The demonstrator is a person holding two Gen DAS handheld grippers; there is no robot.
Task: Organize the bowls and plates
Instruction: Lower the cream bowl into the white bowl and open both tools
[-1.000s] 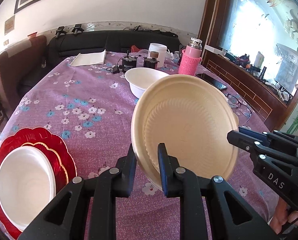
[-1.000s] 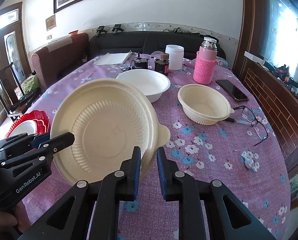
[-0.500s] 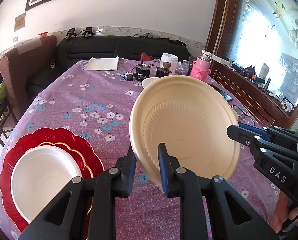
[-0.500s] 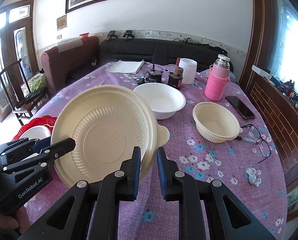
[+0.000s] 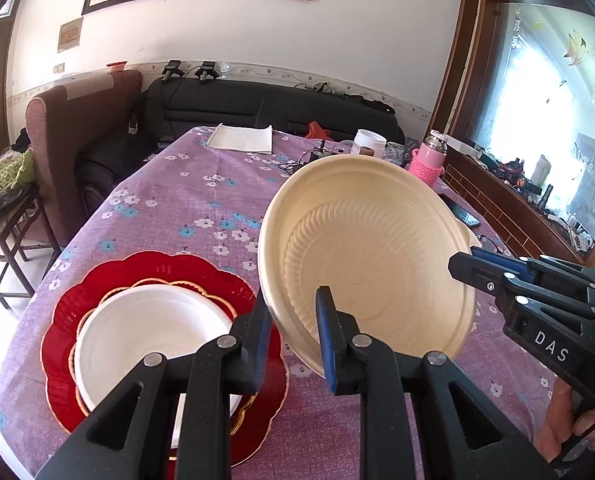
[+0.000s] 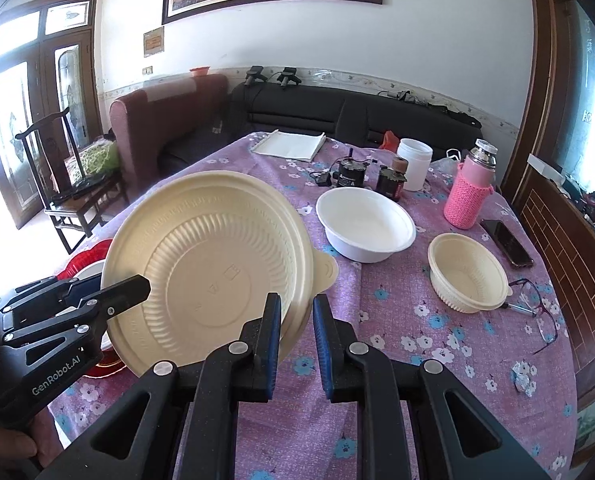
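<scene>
Both grippers hold one cream plastic bowl [image 5: 369, 256] in the air, tilted on edge. My left gripper [image 5: 291, 320] is shut on its near rim; my right gripper [image 6: 295, 320] is shut on the opposite rim, and the bowl [image 6: 213, 264] fills the left of the right wrist view. Below to the left, a white bowl [image 5: 149, 328] sits on a gold-rimmed plate on a red scalloped plate [image 5: 169, 272]. A larger white bowl [image 6: 365, 224] and a small cream bowl [image 6: 467, 276] stand farther on the table.
The purple flowered tablecloth [image 6: 397, 320] covers the table. At the back are a pink flask [image 6: 469, 196], a white jar [image 6: 415, 164], dark jars [image 6: 351, 174], papers [image 6: 289, 144]. A phone [image 6: 505, 242] and glasses [image 6: 537, 312] lie at the right. Chairs stand left.
Both grippers have carried the cream bowl back and to the left. The red plate stack with the white bowl now lies closer, just below the left gripper.
</scene>
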